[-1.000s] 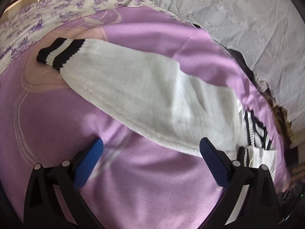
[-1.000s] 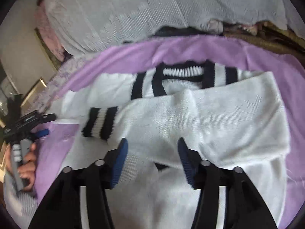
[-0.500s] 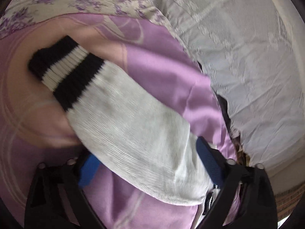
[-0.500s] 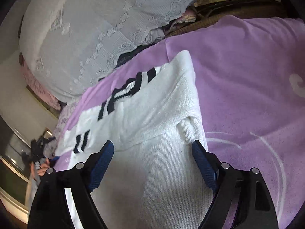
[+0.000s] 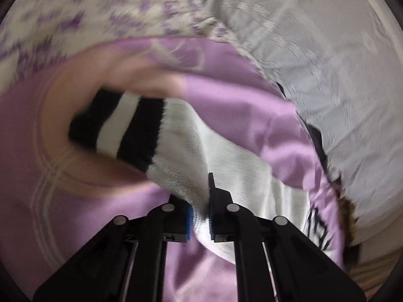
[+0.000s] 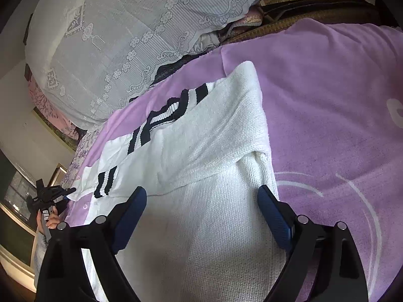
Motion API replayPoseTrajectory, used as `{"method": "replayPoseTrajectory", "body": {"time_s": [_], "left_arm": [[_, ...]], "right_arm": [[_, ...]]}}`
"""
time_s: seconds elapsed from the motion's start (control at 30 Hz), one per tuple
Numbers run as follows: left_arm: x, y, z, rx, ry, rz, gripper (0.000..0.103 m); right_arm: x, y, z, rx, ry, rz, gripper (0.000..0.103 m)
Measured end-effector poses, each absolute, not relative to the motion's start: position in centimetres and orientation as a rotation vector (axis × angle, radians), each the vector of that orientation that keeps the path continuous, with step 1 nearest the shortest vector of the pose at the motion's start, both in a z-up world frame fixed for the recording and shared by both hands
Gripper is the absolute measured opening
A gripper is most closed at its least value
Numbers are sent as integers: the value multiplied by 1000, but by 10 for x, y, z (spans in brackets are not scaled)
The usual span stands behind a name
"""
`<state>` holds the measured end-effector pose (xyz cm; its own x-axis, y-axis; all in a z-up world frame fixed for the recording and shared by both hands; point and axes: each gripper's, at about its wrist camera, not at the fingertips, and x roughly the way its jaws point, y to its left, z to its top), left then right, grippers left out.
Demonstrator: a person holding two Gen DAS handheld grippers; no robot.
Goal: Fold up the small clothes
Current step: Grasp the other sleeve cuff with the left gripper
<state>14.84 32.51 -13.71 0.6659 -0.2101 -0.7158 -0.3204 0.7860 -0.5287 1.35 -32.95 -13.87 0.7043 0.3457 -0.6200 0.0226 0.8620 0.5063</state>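
Now | left claw point(image 5: 200, 216) just clenched on white sweater sleeve point(image 5: 191, 156) near striped cuff point(image 5: 118, 128) | right claw point(image 6: 201, 216) released, just widened, over sweater body point(image 6: 201, 239) | purple blanket point(image 6: 327, 100) beneath

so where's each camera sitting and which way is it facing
Left wrist view: sits on the left hand-held gripper, looking forward and down at the white sweater's sleeve on the purple blanket; its jaws pinch the sleeve.
Right wrist view: sits on the right hand-held gripper, looking down over the sweater's body; its jaws stand open, and a hand shows at far left.
Shared: sweater, blanket, white lace cover.
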Motion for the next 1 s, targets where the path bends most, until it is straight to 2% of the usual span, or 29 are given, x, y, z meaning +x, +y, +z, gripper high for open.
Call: {"method": "replayPoseTrajectory", "body": {"time_s": [0.2, 0.3, 0.43, 0.47, 0.7, 1.0], "left_arm": [[140, 273, -90, -449, 819, 41, 7], [133, 246, -69, -350, 793, 31, 6], [125, 210, -51, -251, 773, -5, 6], [125, 201, -48, -226, 772, -11, 6], [121, 132, -28, -76, 756, -50, 6], [110, 41, -5, 34, 716, -135, 6]], "right_arm": [[22, -314, -113, 441, 772, 180, 90], [38, -293, -99, 317, 764, 178, 90], [75, -274, -134, 211, 955, 220, 97], [71, -276, -135, 213, 919, 219, 97], [53, -316, -103, 378, 814, 213, 97], [61, -367, -111, 611, 819, 177, 97]]}}
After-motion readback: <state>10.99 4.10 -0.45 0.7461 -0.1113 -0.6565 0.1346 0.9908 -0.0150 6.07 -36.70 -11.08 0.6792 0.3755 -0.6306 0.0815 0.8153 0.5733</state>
